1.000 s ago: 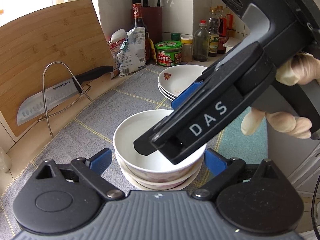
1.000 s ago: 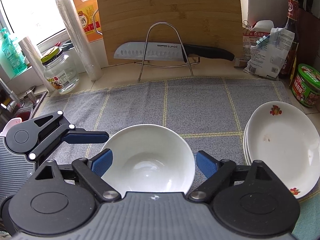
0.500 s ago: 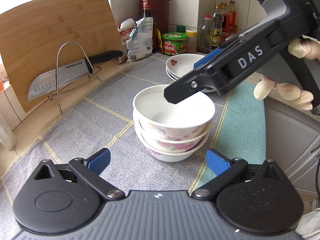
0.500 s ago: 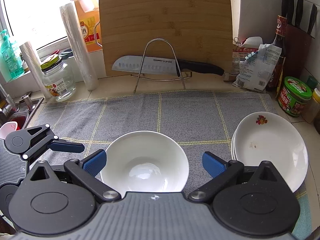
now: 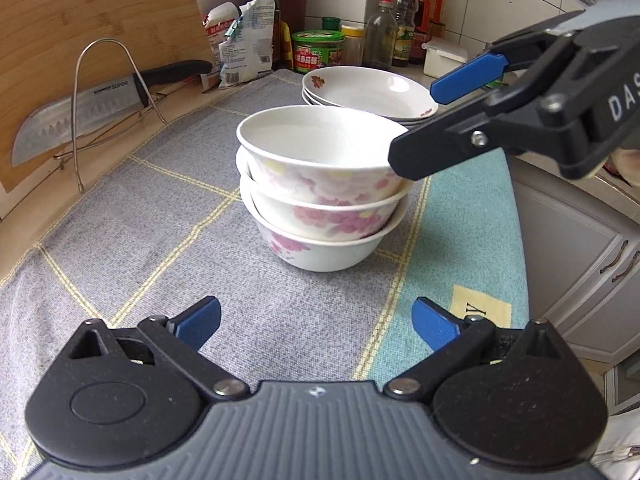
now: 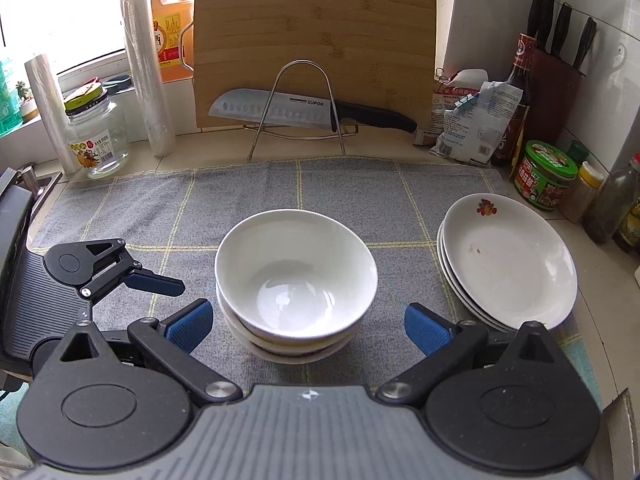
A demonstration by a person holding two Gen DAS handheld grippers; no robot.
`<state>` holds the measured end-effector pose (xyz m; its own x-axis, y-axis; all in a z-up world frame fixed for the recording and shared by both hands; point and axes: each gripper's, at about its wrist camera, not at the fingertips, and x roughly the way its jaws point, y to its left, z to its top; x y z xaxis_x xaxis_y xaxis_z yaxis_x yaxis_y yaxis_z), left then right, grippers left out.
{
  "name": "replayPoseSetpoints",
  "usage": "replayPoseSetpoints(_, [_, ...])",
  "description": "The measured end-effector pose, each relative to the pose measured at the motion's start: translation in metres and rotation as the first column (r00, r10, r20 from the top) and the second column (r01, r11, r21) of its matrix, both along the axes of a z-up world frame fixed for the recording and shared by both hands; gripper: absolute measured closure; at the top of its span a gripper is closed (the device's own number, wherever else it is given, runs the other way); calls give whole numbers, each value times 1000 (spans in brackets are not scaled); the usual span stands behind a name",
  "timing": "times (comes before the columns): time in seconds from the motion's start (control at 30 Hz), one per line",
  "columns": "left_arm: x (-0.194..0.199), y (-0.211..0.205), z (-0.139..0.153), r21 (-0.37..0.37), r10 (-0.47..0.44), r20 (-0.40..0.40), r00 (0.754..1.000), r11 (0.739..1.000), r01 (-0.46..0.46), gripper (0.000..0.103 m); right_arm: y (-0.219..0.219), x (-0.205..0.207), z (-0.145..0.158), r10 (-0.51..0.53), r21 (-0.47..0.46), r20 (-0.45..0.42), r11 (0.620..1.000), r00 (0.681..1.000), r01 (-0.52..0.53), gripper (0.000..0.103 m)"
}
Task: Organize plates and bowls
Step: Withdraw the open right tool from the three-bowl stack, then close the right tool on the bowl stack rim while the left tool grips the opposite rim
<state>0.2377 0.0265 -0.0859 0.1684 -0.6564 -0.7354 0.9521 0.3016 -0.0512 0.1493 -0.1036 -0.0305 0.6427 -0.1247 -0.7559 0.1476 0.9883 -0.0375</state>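
Both hand-held grippers have drawn back from the bowl stack since the earlier frames, leaving it standing alone on the bench.

Left wrist view: the left hand-held gripper [image 5: 316,322] has its jaws wide apart with nothing between them, short of the bowl stack [image 5: 322,188]. Three flower-patterned bowls sit nested, the top one slightly askew in the one below. Beyond the bowl stack lies the plate stack [image 5: 368,94], well apart from it. The right hand-held gripper [image 5: 436,126] reaches in from the right of the bowl stack, its lower finger close beside the top rim; whether it touches I cannot tell.

Right wrist view: the right hand-held gripper [image 6: 308,326] is spread wide, empty, its pads flanking the bowl stack [image 6: 296,280] without touching. The plate stack [image 6: 508,264] lies to the right of the bowl stack on the grey cloth [image 6: 248,196].

These look like glazed ceramic: stiff, smooth, likely slippery and breakable, and heavy as a nested set. A pinch over one rim wall, or across the lowest bowl, seems the surest hold.
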Motion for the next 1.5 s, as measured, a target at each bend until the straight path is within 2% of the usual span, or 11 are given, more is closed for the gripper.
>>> replayPoseSetpoints(0.2, [2, -1, -13, 20, 27, -9, 1000, 999, -27, 2, 4, -20, -13, 29, -34, -9, 999, 1000, -30, 0])
replayPoseSetpoints(0.4, [9, -6, -22, 47, 127, -40, 991, 991, -126, 2, -14, -20, -45, 124, -60, -58, 990, 991, -127, 0])
replayPoseSetpoints(0.53, [5, -15, -24, 76, 189, -7, 982, 979, -188, 1, -36, -11, -68, 221, -77, -78, 971, 972, -227, 0])
replayPoseSetpoints(0.6, [0, -21, -26, 104, 196, 34, 980, 975, -199, 0, -48, -6, -77, 269, -71, -86, 959, 959, -275, 0])
replayPoseSetpoints(0.87, [-8, -21, -29, 76, 300, 43, 953, 950, -303, 0, -82, 4, -95, 429, 6, -78, 903, 900, -430, 0])
replayPoseSetpoints(1.07, [-12, -22, -28, 72, 363, 45, 931, 928, -366, 0, -85, 5, -96, 475, 14, -61, 880, 878, -475, 0])
replayPoseSetpoints(1.27, [-10, -22, -29, 65, 344, 47, 938, 936, -347, 0, -88, -2, -98, 479, 7, -9, 878, 878, -479, 0])
replayPoseSetpoints(1.5, [-1, -27, -28, 70, 246, 43, 968, 966, -249, 1, -85, -3, -96, 443, 7, -14, 896, 896, -443, 0])
